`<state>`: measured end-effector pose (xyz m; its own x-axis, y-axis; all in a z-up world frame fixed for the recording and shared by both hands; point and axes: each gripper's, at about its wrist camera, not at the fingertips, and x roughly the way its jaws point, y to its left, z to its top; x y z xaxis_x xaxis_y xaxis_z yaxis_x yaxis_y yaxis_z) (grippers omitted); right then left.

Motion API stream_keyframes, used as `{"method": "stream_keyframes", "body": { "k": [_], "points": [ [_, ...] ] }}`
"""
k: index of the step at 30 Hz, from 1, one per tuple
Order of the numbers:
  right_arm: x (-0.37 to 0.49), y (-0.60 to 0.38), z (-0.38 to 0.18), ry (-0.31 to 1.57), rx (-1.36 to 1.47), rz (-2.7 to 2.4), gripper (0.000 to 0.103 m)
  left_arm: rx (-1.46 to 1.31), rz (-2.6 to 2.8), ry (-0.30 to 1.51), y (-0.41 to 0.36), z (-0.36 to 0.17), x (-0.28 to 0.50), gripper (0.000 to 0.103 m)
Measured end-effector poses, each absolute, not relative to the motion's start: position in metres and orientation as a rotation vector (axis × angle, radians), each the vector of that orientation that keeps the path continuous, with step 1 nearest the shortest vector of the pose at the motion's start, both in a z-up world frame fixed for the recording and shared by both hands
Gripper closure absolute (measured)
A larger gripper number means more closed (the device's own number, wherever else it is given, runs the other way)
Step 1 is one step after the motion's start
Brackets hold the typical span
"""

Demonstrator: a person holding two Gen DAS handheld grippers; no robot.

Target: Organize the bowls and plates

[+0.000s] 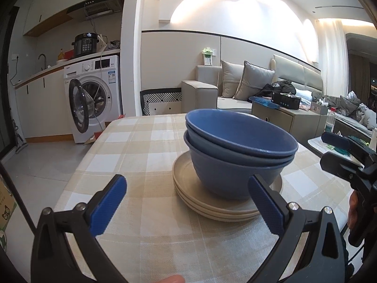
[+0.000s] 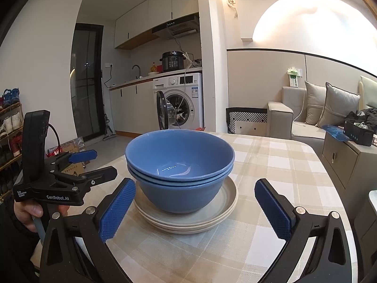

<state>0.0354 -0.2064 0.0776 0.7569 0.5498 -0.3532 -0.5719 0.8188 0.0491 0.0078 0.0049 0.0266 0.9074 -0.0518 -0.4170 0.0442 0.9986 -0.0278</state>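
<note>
1. My left gripper (image 1: 187, 202) was spread wide and held nothing; its blue pads (image 1: 108, 205) stood apart over the checked cloth (image 1: 132, 155), short of the dishes at my 1 o'clock.
2. Seen from my right wrist, that left gripper (image 2: 103, 164) hung at 9 o'clock, off the table's edge, with my hand (image 2: 30, 210) around its handle.
3. The bowls (image 2: 180, 162), three blue ones nested, sat upright on the plates (image 2: 186, 219), a stack of three beige ones, near the middle of the table. In the left view the top bowl (image 1: 238, 133) sat tilted in the nest.
4. My right gripper (image 2: 195, 210) was also wide and empty, its pads to either side of the plates at 12 o'clock, the left pad (image 2: 117, 210) just beside the rim. I cannot tell whether it touched.
5. In the left view the right gripper (image 1: 339, 155) showed at 3 o'clock, well apart from the bowls.
6. Behind, a washer (image 2: 181, 101) stood with its door open at 11 o'clock, a sofa (image 2: 306, 115) at 2 o'clock.
</note>
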Motion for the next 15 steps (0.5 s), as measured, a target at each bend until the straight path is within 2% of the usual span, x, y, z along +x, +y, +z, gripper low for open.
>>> {"method": "stream_keyframes", "body": {
  "k": [15],
  "points": [
    [0.026, -0.214, 0.074, 0.347, -0.056, 0.649, 0.0, -0.04, -0.013, 0.357, 0.011, 0.035, -0.007, 0.0]
  ]
}}
